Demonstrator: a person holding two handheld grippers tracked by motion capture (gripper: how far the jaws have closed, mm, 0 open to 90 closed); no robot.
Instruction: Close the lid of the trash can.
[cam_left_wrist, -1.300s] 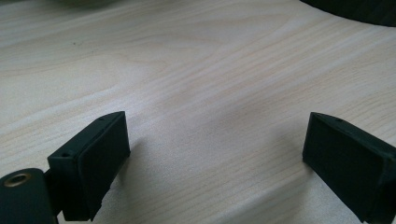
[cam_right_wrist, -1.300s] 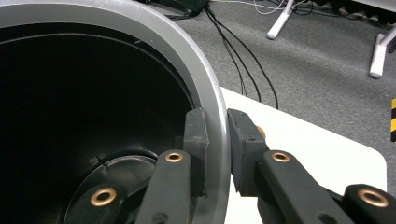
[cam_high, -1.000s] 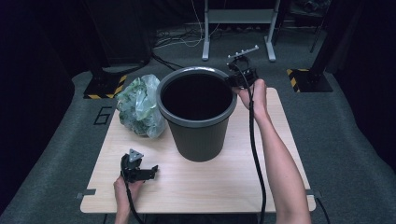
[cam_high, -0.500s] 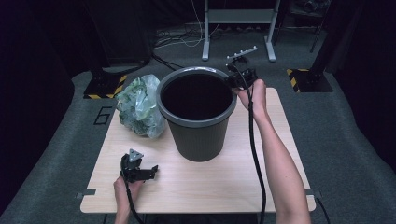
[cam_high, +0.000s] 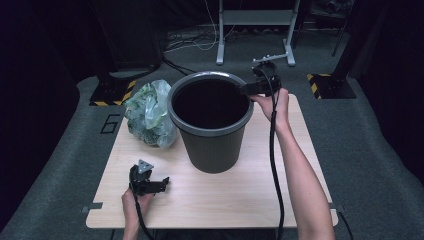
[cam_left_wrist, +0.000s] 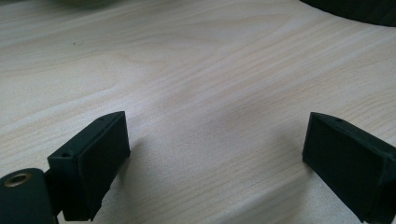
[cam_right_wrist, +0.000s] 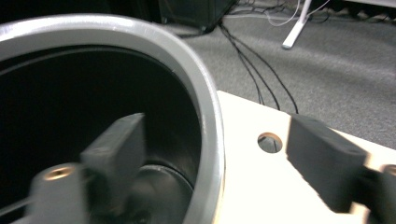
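My right gripper (cam_right_wrist: 215, 163) has just been opening, its jaws straddling the smooth grey rim of the ribbed round bucket (cam_high: 212, 145) at frame centre; its depths are black. My left gripper (cam_left_wrist: 215, 154) gapes empty over pale grained wood (cam_left_wrist: 196, 70).

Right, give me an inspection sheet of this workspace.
Surface: pale wood table, bare in front.
Job's things: grey bin upright mid-table; inside looks dark.
Clutter: crumpled plastic bag left of bin.
Grippers: right gripper straddles bin rim, jaws just opened, pads off it; left gripper open, low over table, nothing between jaws.
Cables: one cable along right forearm; more on floor behind.
Surroundings: grey carpet, metal stand, hazard-taped bases.
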